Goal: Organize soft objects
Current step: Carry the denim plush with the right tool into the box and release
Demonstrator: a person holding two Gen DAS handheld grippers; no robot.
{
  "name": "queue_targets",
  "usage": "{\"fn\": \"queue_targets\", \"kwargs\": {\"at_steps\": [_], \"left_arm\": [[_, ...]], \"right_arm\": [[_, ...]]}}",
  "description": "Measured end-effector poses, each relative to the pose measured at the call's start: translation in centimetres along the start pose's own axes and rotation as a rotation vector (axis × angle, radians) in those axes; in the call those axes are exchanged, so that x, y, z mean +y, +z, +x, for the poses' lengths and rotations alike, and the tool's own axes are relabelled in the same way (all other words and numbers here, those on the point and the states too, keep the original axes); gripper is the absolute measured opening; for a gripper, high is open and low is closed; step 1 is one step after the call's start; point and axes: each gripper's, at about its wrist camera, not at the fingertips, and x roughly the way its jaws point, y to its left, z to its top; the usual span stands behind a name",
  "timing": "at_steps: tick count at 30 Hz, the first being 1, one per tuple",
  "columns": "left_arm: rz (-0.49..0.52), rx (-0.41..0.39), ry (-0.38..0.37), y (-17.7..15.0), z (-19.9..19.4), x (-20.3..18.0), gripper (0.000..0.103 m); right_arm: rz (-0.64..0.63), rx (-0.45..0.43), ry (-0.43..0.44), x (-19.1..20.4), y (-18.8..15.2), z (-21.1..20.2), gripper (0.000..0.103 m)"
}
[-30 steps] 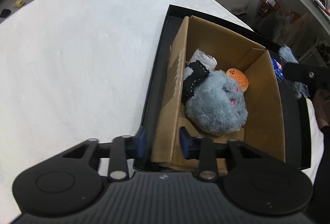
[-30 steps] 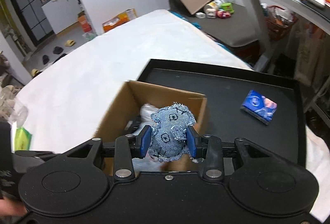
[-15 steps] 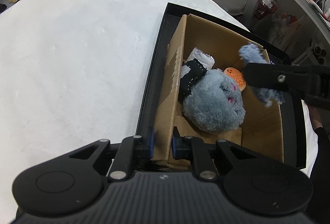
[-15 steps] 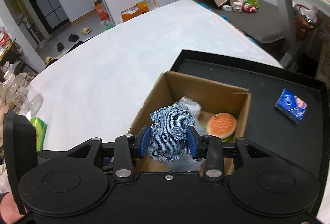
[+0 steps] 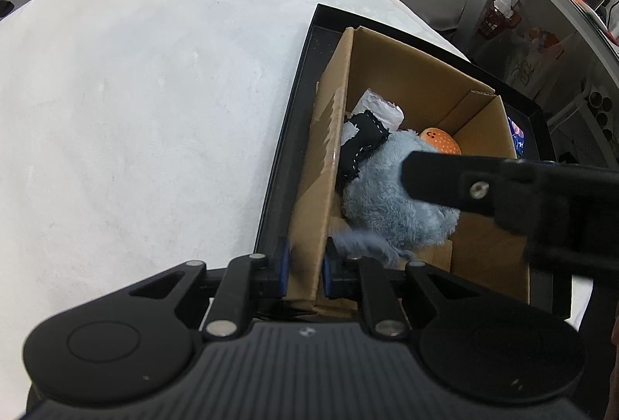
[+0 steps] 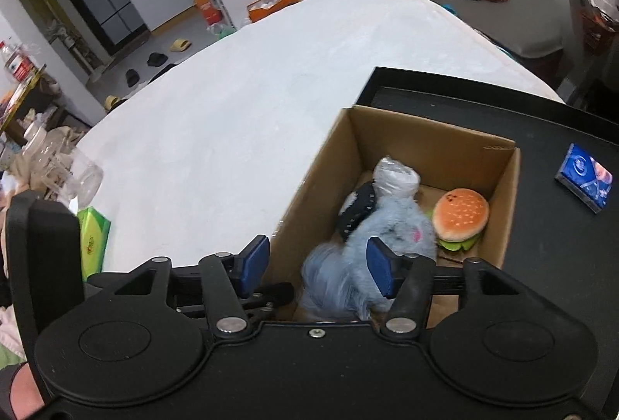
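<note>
Inside the cardboard box (image 6: 437,149) your denim toy (image 6: 332,277) drops beside the grey plush (image 6: 398,230) and burger toy (image 6: 460,215); your right gripper (image 6: 317,267) has just been opening, nothing now clamped, while your left gripper (image 5: 305,267) pinches the box wall; no soft item appears left outside.

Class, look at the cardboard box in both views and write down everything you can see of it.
The cardboard box is plain brown corrugated card, open-topped, upright, standing in a black tray on a white surface. One inner corner shows a glued seam. Inside lie a fluffy blue-grey plush, a burger toy, a black stitched piece, a crumpled white bag and a blurred denim toy. The left gripper is shut on its near wall; the right gripper stands open above it.
</note>
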Motion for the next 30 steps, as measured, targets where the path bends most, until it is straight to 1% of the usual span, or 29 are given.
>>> {"fn": "queue_targets", "kwargs": {"at_steps": [11, 13, 17, 20, 22, 25, 30], "left_arm": [[0.011, 0.002, 0.019, 0.2, -0.1, -0.7, 0.016], [0.018, -0.001, 0.028, 0.2, -0.2, -0.9, 0.019], [0.025, -0.002, 0.055, 0.3, -0.2, -1.3, 0.02], [0.009, 0.01, 0.063, 0.6, -0.2, -1.2, 0.024], [0.004, 0.012, 0.073, 0.8, -0.1, -1.1, 0.029], [0.014, 0.009, 0.092, 1.1, -0.1, -1.4, 0.036], [0.022, 0.016, 0.108, 1.4, 0.1, -1.9, 0.045]], "right_arm": [[0.018, -0.034, -0.049, -2.7, 0.1, -1.7, 0.056], [0.024, -0.042, -0.059, -3.5, 0.2, -2.0, 0.056], [0.03, -0.055, -0.079, -5.0, 0.2, -2.5, 0.057], [0.032, -0.057, -0.095, -6.2, 0.3, -2.7, 0.057], [0.029, -0.06, -0.105, -6.9, 0.3, -2.8, 0.057], [0.021, -0.063, -0.118, -7.8, 0.3, -2.8, 0.059], [0.028, -0.064, -0.129, -9.6, 0.2, -2.6, 0.061]]}}
